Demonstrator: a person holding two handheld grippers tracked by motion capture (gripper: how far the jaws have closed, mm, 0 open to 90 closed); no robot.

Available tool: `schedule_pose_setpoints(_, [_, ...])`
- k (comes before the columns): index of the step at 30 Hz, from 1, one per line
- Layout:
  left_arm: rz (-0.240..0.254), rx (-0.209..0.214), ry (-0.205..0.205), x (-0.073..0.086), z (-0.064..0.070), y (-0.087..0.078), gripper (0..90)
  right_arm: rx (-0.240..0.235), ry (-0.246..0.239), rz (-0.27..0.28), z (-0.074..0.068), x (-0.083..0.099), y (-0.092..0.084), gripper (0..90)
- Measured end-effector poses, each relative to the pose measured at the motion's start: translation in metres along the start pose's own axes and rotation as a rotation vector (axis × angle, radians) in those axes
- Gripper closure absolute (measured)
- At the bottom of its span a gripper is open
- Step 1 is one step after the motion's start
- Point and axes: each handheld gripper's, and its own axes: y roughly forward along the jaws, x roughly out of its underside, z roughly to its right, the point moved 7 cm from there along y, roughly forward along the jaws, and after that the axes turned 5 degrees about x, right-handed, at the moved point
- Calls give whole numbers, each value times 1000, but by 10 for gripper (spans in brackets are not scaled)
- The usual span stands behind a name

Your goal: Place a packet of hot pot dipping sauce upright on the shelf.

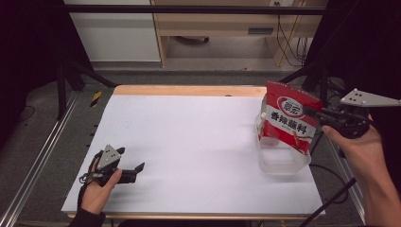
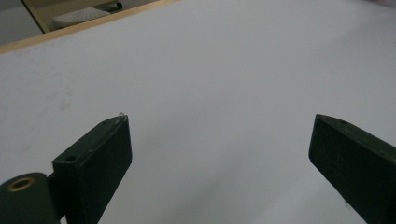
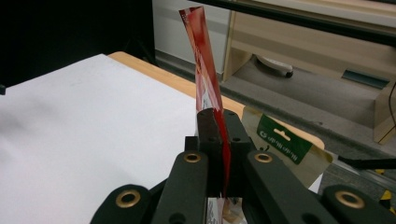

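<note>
A red seasoning packet [image 1: 288, 118] with white and black print hangs upright at the table's right side, above a clear plastic container [image 1: 283, 163]. My right gripper [image 1: 313, 113] is shut on the packet's right edge. In the right gripper view the packet [image 3: 205, 70] rises edge-on out of the closed jaws of that gripper [image 3: 219, 122]. My left gripper [image 1: 131, 159] rests low on the white table [image 1: 189, 142] near the front left, held by a hand. Its jaws stand wide apart in the left gripper view [image 2: 219, 140], with nothing between them.
A tan pouch with a green label [image 3: 282, 141] lies just beyond the right gripper's jaws, by the container. The table's wooden back edge [image 1: 189, 90] borders a drop to the floor. Black frame bars [image 1: 71, 80] and cables stand around the table.
</note>
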Motion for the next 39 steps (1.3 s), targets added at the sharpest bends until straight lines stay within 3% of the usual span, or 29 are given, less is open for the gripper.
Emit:
schedule_pose_setpoints(9, [-4,0,2,1,0,1,60,-37,19,-21,1,25,12,895])
schedule_pose_setpoints(23, [-8,3,4,1,1,2,59,-36,78,-6,8,69,27,894])
schedule_pose_setpoints(32, [-10,4,8,1,1,2,58,-20,127,15,19,94,18,892])
schedule_pose_setpoints(39, [-16,7,12,2,2,3,58,32,110,-36,25,112,6,874])
